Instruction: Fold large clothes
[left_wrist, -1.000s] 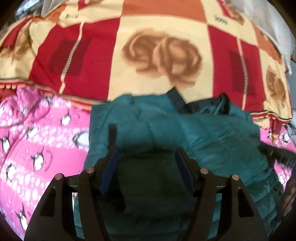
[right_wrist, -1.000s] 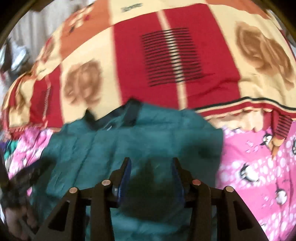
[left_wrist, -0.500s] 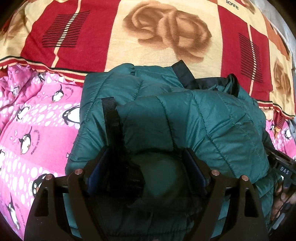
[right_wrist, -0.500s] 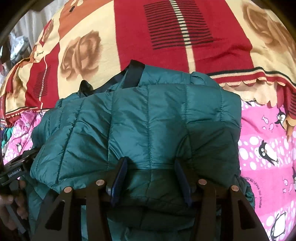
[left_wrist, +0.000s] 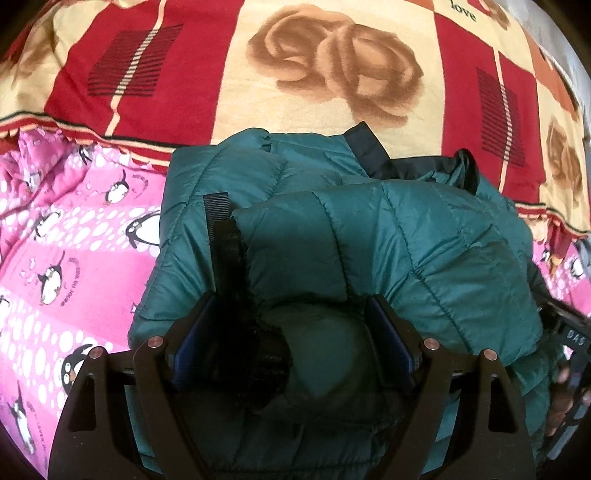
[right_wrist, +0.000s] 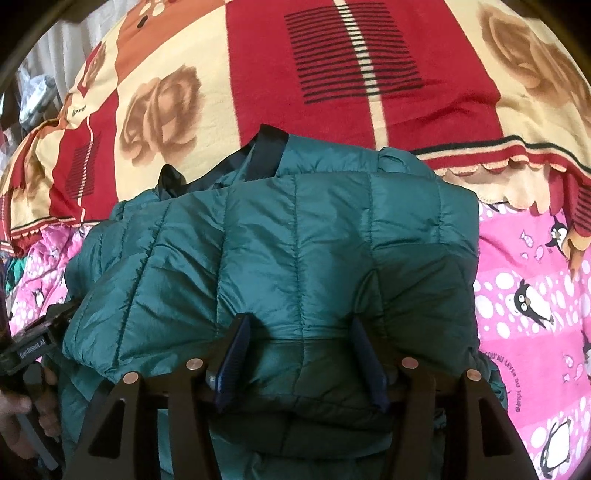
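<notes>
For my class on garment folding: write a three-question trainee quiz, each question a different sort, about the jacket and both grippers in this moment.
1. True or false: the teal puffer jacket lies partly on the rose blanket.
2. Multiple choice: between the left gripper fingers sits A) a pillow, B) bunched jacket fabric, C) nothing.
3. Fill in: the pink sheet is printed with ____.

Key: 1 true. 2 B. 3 penguins. The right gripper likewise has a jacket fold between its fingers.
</notes>
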